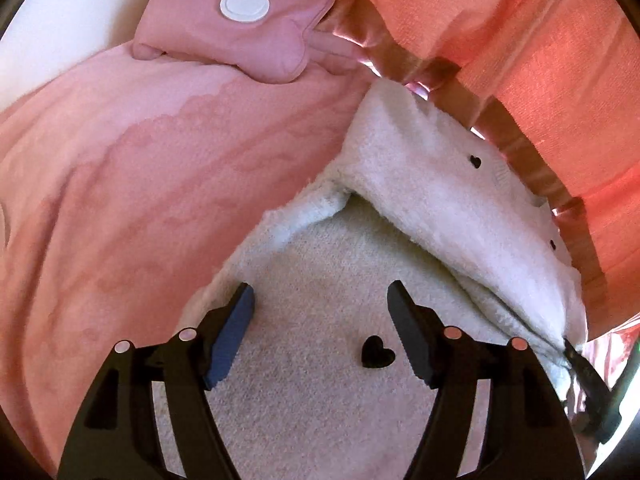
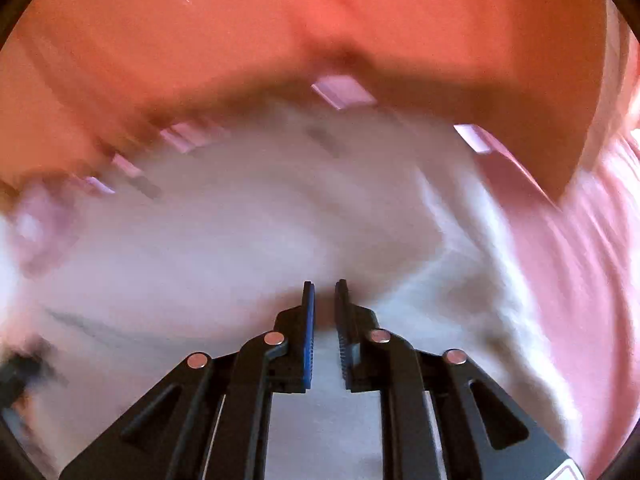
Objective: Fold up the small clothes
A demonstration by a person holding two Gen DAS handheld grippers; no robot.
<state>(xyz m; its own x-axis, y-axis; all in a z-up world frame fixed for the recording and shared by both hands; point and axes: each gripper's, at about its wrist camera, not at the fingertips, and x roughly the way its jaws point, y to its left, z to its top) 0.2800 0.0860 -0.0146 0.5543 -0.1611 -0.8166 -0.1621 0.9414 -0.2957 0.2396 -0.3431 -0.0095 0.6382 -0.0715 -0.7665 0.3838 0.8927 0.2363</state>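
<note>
A small white fluffy garment (image 1: 320,264) with black heart marks (image 1: 377,352) lies on a pink blanket (image 1: 120,184). One side of it (image 1: 452,200) is folded over the middle. My left gripper (image 1: 320,300) is open just above the garment, holding nothing. The right gripper's black tip (image 1: 588,372) shows at the garment's right edge. In the right wrist view, which is blurred by motion, my right gripper (image 2: 324,292) has its jaws nearly together with white garment fabric (image 2: 240,248) between them.
A pink padded item (image 1: 240,28) with a white round disc (image 1: 244,5) lies on the blanket beyond the garment. Orange-red fabric (image 1: 540,60) and a shiny foil strip (image 1: 452,88) run along the far and right sides.
</note>
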